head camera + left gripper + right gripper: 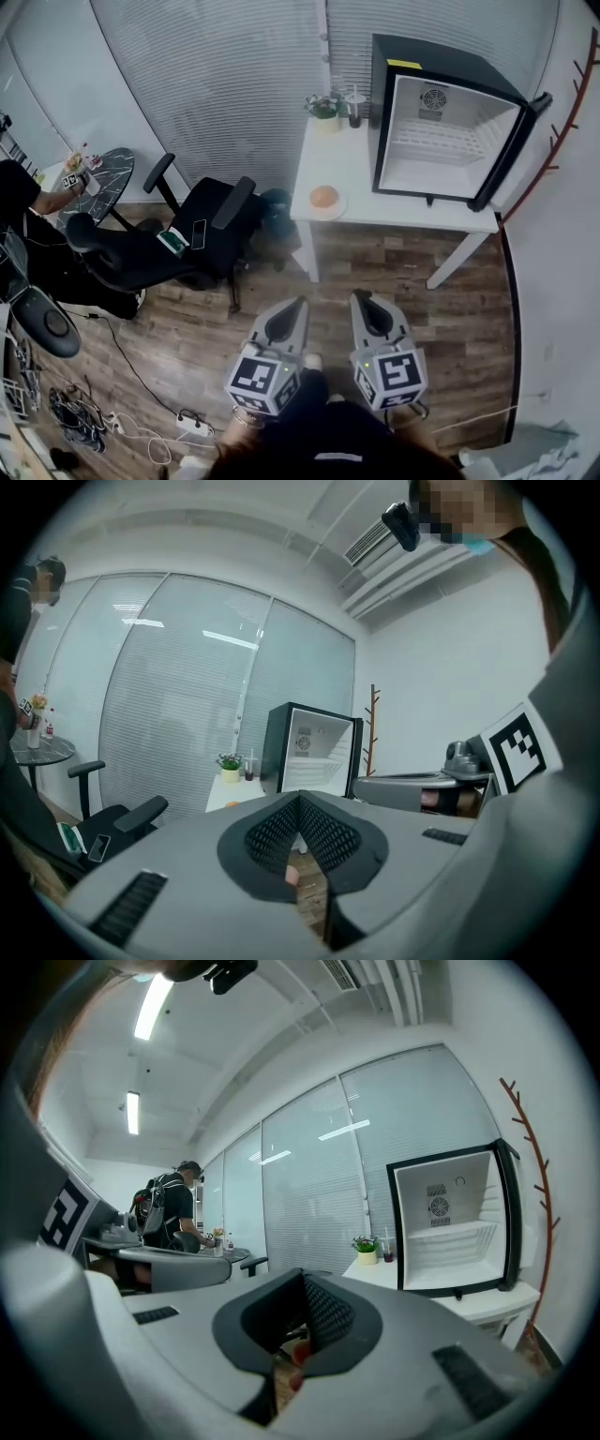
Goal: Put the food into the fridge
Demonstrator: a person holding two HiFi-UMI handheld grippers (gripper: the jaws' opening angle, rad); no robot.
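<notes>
The left gripper [300,305] and right gripper [362,300] are hovering side by side, jaws pressed together and empty, while the orange food [323,196] is sitting on a plate [339,209] on the far white table [394,214], left of the open fridge [450,131].

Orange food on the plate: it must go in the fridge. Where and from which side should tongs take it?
Probably grip the round food across its widest middle, coming from the table's front edge. It sits alone on a plate at the near corner, sides unblocked.
</notes>
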